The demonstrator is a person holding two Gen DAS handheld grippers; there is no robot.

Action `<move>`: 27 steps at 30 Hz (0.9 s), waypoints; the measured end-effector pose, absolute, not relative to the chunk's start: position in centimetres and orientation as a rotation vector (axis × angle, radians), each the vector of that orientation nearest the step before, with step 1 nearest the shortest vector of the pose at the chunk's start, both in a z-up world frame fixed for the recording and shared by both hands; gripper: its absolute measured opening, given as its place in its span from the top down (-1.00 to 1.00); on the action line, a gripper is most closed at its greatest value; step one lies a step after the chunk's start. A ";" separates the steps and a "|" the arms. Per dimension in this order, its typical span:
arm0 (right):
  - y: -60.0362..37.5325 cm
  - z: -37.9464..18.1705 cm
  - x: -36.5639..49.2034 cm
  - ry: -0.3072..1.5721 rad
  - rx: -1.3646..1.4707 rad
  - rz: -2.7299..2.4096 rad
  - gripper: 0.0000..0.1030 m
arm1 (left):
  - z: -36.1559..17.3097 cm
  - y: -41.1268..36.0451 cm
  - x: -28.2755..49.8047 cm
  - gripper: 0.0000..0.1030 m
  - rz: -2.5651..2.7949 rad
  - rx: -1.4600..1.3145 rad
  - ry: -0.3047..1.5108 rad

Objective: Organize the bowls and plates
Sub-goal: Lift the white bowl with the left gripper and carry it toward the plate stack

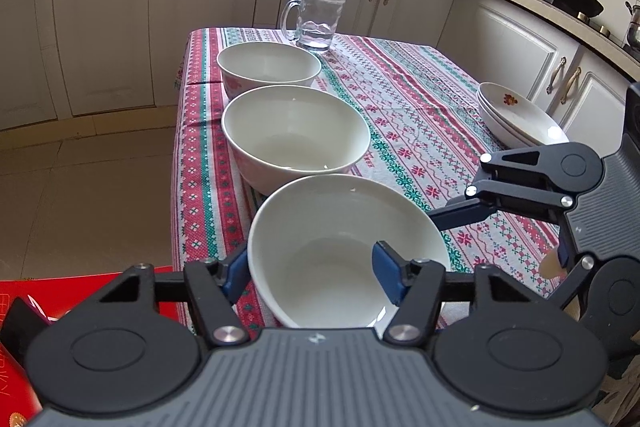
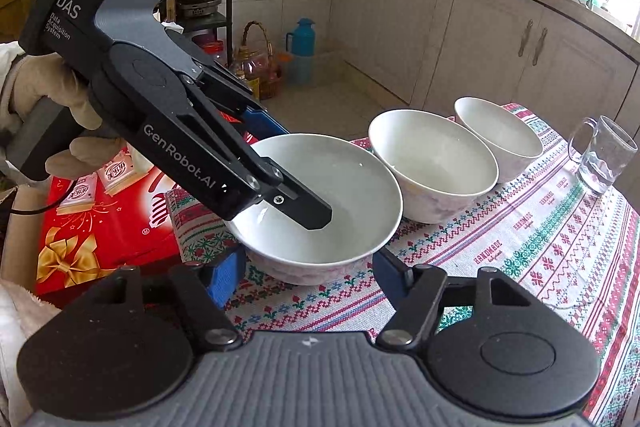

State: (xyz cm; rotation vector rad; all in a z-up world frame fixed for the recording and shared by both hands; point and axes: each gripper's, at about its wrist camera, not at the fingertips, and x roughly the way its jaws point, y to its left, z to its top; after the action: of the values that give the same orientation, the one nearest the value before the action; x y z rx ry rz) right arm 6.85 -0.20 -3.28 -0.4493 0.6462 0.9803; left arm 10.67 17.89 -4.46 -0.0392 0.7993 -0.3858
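Note:
Three white bowls stand in a row along the left edge of the table (image 1: 420, 115). My left gripper (image 1: 310, 267) is shut on the near bowl (image 1: 340, 227), one blue pad outside its wall and the other inside. In the right wrist view a gloved hand (image 2: 48, 95) holds the left gripper (image 2: 292, 171), whose black finger (image 2: 312, 215) reaches into the near bowl (image 2: 352, 187). My right gripper (image 2: 306, 267) straddles this bowl low down. Its blue pads (image 2: 224, 279) sit close beside the wall without clearly pressing. The middle bowl (image 1: 296, 135) and far bowl (image 1: 268, 65) stand untouched.
A stack of shallow white plates (image 1: 520, 115) sits at the table's right edge. A glass mug (image 1: 316, 19) holding a little water stands at the far end, behind the far bowl. A red gift box (image 2: 104, 219) lies beside the table's near-left corner. Kitchen cabinets surround the table.

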 end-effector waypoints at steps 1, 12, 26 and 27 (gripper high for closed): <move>-0.2 -3.3 6.8 0.646 -0.449 0.980 -0.44 | -4.4 17.8 10.7 -0.21 -0.386 -0.037 0.800; -1.2 -2.9 6.8 0.650 -0.434 0.972 -0.44 | -3.9 16.9 10.5 -0.21 -0.396 -0.029 0.808; -3.5 -2.0 6.1 0.620 -0.407 0.939 -0.44 | -3.1 14.1 10.8 -0.21 -0.429 0.018 0.803; -3.7 -2.0 6.0 0.618 -0.405 0.936 -0.44 | -3.0 13.9 10.9 -0.21 -0.434 0.022 0.803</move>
State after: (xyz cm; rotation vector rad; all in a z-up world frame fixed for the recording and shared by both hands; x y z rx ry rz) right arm 6.04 -3.66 -1.95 -0.4053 0.6184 0.9359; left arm 10.90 13.90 -3.02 0.0225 0.8031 -0.4335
